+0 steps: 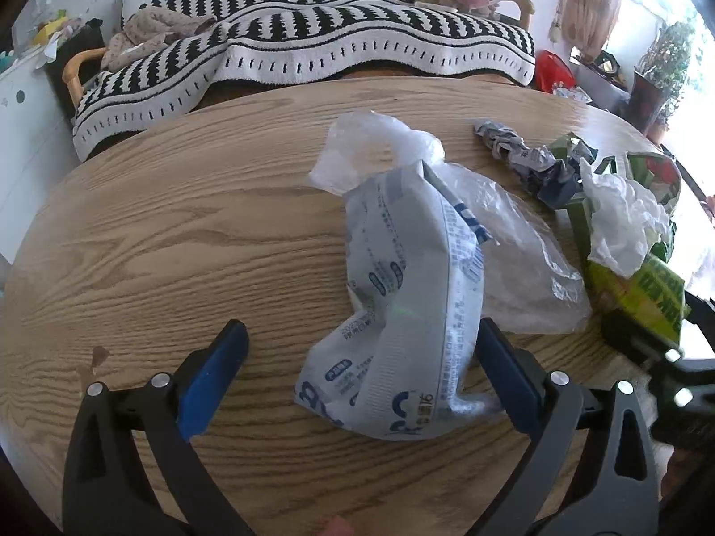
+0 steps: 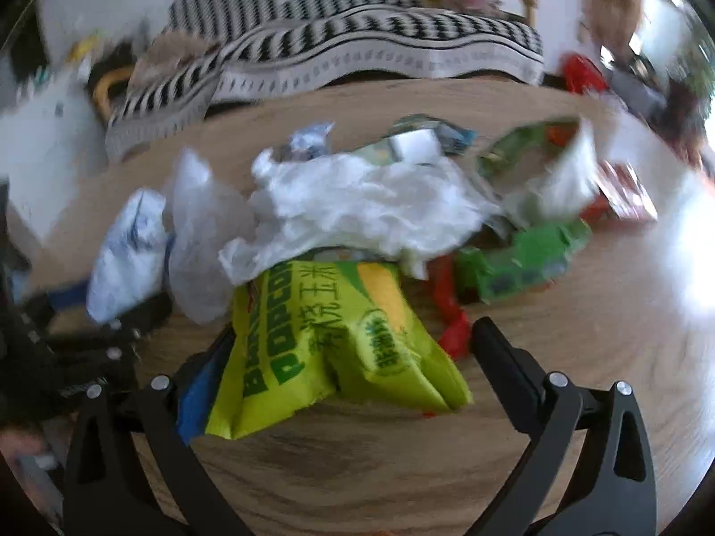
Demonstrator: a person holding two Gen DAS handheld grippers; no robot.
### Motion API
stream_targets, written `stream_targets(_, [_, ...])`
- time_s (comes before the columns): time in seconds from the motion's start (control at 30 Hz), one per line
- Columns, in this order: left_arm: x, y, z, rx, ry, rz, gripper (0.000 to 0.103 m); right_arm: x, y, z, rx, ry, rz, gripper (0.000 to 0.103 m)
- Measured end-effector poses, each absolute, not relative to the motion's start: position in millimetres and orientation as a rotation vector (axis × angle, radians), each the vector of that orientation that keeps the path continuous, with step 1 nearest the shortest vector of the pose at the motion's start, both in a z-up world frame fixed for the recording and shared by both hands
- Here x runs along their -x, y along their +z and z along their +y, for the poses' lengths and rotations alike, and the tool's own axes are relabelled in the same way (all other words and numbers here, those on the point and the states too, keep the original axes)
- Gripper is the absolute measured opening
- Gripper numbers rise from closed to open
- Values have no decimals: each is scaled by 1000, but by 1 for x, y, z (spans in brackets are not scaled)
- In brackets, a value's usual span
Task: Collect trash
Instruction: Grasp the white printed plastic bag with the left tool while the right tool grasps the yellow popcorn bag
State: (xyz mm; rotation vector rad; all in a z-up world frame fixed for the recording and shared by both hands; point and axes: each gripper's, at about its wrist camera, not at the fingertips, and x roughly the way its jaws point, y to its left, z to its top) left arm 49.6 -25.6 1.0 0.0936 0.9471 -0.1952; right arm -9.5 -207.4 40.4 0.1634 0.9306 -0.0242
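Observation:
A crumpled white-and-blue printed wrapper [image 1: 411, 295] lies on the wooden table [image 1: 156, 232] between the fingers of my left gripper [image 1: 362, 357], which is open, its right finger touching the wrapper. A clear plastic bag [image 1: 523, 245] lies beside it. My right gripper [image 2: 353, 353] is open around a yellow-green popcorn bag [image 2: 330, 335]; the bag hides most of its left finger. White crumpled tissue [image 2: 357, 205] lies over the bag's far end. The wrapper [image 2: 125, 250] and the left gripper [image 2: 89, 348] show at the right wrist view's left.
More trash lies beyond: a green wrapper [image 2: 523, 259], a red scrap [image 2: 451, 312], a green cup-like packet [image 2: 536, 156], crumpled paper [image 1: 523, 152]. A sofa with a black-and-white striped blanket [image 1: 313, 40] stands behind the table. Potted plants [image 1: 670, 58] stand at far right.

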Motion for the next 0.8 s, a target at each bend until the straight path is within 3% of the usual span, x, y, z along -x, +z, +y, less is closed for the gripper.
stream_targets(0.1, [-50, 5, -14, -13, -213, 925, 94, 21, 44, -211, -211, 3, 906, 95])
stream_targets(0.2, [-51, 7, -10, -9, -194, 909, 76, 27, 50, -210, -203, 10, 865, 93])
stream_targets(0.33, [-50, 9, -10, -14, -162, 895, 52, 25, 53, -209, -228, 38, 857, 69])
stream_targets(0.4, [-50, 11, -10, -10, -167, 908, 49, 30, 59, -207, -214, 34, 820, 60])
stream_targets(0.43, [-49, 11, -9, -3, -174, 915, 48, 35, 63, -204, -196, 34, 795, 48])
stream_targets(0.8, [-33, 27, 15, 70, -180, 890, 46, 66, 87, -207, -239, 38, 649, 48])
